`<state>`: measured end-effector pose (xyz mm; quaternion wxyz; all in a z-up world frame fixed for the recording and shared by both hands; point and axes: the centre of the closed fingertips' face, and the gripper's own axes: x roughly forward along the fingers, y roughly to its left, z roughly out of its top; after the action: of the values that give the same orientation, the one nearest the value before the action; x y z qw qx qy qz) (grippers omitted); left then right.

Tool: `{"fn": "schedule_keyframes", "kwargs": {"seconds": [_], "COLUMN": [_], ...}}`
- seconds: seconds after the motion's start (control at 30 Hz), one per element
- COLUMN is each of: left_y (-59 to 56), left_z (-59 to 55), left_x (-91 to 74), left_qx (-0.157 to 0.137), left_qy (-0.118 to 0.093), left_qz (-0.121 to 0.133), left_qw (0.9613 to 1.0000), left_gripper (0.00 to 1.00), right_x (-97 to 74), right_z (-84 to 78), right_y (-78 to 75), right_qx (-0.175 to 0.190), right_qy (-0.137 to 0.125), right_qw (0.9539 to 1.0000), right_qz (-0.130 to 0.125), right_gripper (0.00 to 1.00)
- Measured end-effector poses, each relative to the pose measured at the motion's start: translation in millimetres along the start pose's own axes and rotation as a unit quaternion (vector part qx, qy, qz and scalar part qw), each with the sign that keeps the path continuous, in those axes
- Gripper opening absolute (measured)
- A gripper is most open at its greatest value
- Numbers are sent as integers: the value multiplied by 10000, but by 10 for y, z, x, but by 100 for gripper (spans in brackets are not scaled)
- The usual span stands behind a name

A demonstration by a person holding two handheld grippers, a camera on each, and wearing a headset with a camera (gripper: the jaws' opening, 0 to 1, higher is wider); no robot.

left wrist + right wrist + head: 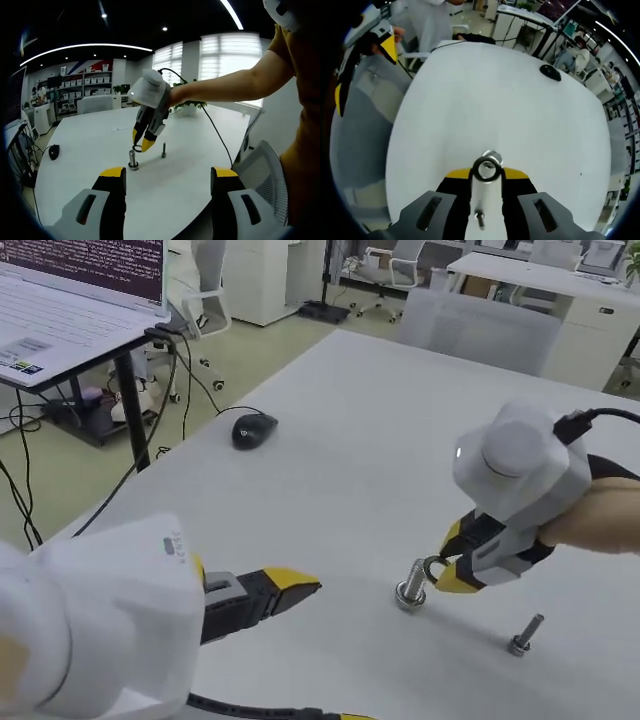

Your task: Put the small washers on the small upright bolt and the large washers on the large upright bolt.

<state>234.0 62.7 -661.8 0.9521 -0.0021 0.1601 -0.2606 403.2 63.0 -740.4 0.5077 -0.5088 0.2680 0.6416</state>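
Note:
The large upright bolt (410, 591) stands on the white table (330, 470), and the small upright bolt (524, 634) stands to its right. My right gripper (450, 565) is shut on a large washer (434, 567), held tilted just above the large bolt's tip. In the right gripper view the washer (485, 169) sits pinched between the yellow fingertips, right over the large bolt (492, 156). The left gripper view has the right gripper (141, 141), the washer (136, 148), the large bolt (133, 161) and the small bolt (163, 150). My left gripper (167, 175) (340, 650) is open, nearer me and holding nothing.
A black mouse (254, 429) lies at the table's far left. A laptop (70, 300) sits on a side stand with cables (180, 370) hanging beside the table's left edge. Office chairs (480, 325) and desks stand beyond the far edge.

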Motion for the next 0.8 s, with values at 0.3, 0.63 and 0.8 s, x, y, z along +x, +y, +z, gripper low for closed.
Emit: {"fn": "schedule_keyframes", "kwargs": {"seconds": [0.3,0.63,0.8], "left_y": [62,90,96], "left_z": [44,33,29], "left_x": [-22,-11,-6], "left_qx": [12,-19,-31], "left_qy": [-25,-24,-29], "left_qz": [71,87,74], "left_qw": [10000,10000,10000], "left_gripper": [68,68,68], "right_x": [137,273,326], "right_z": [81,-3,-14], "right_y": [-116,-128,-126], "right_qx": [-134,-205,-169], "right_qy": [76,299,307], "right_qw": [9999,9992,9991], "right_qz": [69,174,223], "right_gripper": [22,22,22]}}
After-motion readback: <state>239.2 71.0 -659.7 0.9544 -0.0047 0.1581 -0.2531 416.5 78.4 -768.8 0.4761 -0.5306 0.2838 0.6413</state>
